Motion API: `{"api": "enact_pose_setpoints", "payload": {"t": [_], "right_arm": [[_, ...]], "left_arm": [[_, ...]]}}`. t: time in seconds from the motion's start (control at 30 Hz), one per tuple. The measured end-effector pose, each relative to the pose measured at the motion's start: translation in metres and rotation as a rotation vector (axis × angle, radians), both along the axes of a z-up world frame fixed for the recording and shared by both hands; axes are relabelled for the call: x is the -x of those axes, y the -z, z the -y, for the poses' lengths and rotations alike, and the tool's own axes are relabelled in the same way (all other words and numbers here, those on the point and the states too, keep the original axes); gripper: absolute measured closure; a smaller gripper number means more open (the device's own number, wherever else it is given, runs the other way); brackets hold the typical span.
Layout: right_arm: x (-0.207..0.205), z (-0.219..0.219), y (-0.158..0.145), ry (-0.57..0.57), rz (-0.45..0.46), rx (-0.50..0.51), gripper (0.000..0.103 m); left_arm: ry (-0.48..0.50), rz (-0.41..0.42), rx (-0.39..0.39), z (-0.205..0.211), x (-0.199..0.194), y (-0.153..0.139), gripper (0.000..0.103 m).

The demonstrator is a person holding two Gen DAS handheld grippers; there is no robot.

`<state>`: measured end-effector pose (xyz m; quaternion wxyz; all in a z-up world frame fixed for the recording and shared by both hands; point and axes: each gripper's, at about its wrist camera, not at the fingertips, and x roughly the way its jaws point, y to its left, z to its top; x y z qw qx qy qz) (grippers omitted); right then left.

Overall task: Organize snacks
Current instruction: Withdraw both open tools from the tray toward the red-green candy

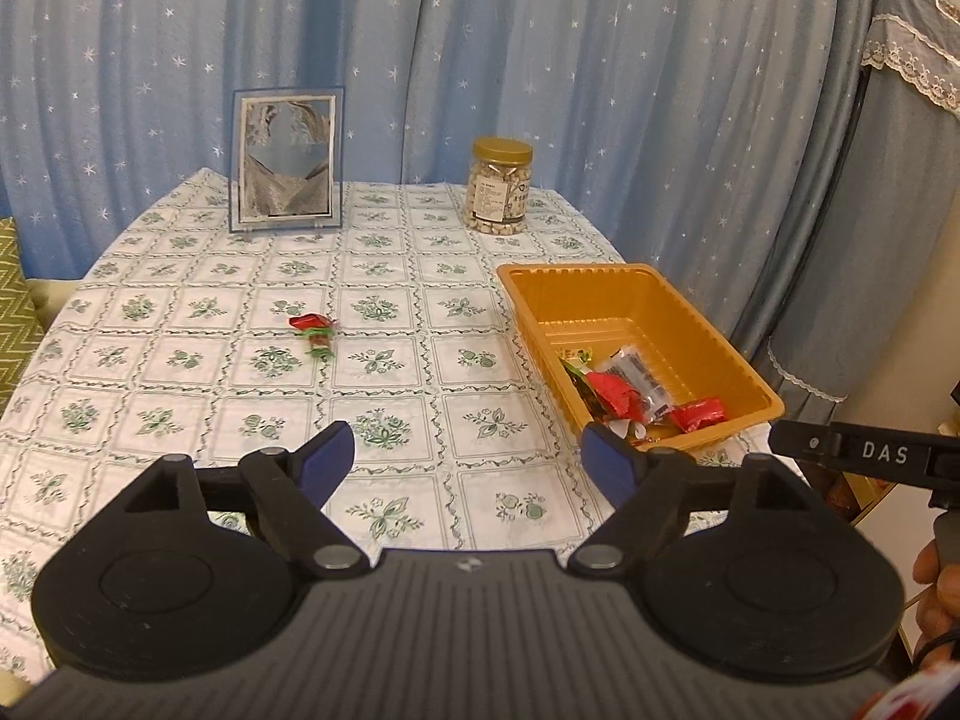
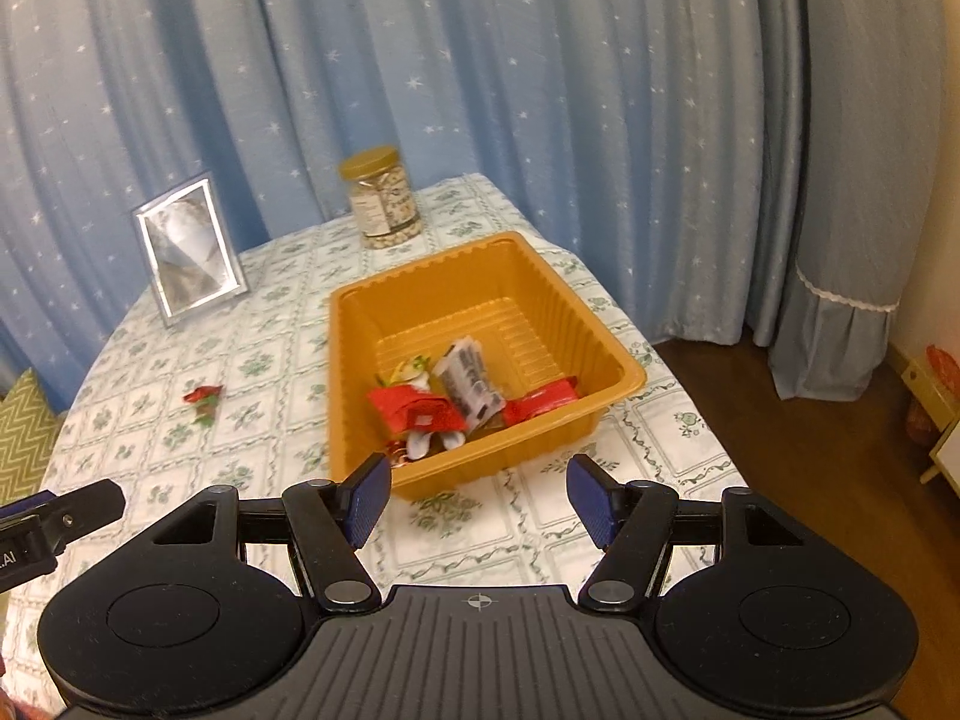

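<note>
A red-and-green wrapped snack (image 1: 313,334) lies alone on the bench (image 1: 180,312), its long axis running away from the camera, well left of the orange tray (image 1: 636,282) that holds the other snacks (image 2: 447,399). Both left tongs (image 1: 467,459) and right tongs (image 2: 478,495) stand wide apart, empty, touching nothing.

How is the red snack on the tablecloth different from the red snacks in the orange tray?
The loose red snack lies alone on the tablecloth; the red snacks in the tray lie piled with other packets inside the orange tray. The loose one looks smaller. Both have shiny red wrappers.
</note>
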<state>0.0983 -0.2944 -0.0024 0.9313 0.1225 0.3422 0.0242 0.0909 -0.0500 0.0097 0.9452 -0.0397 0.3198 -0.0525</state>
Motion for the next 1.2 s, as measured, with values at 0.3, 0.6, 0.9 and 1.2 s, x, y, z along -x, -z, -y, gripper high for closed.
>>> {"api": "enact_pose_setpoints", "payload": {"t": [0.3, 0.6, 0.9, 1.2], "right_arm": [[0.015, -0.019, -0.012, -0.045, 0.026, -0.002, 0.038], [0.024, -0.032, -0.025, -0.074, 0.060, 0.002, 0.038], [0.026, -0.049, -0.030, -0.116, 0.078, 0.005, 0.038], [0.026, -0.062, -0.030, -0.144, 0.084, 0.007, 0.038]], "left_arm": [[-0.024, 0.021, -0.007, -0.016, 0.024, -0.014, 0.018], [-0.052, 0.031, -0.020, -0.032, 0.039, -0.021, 0.017], [-0.090, 0.032, -0.023, -0.050, 0.047, -0.025, 0.016], [-0.113, 0.035, -0.018, -0.061, 0.049, -0.027, 0.016]]}}
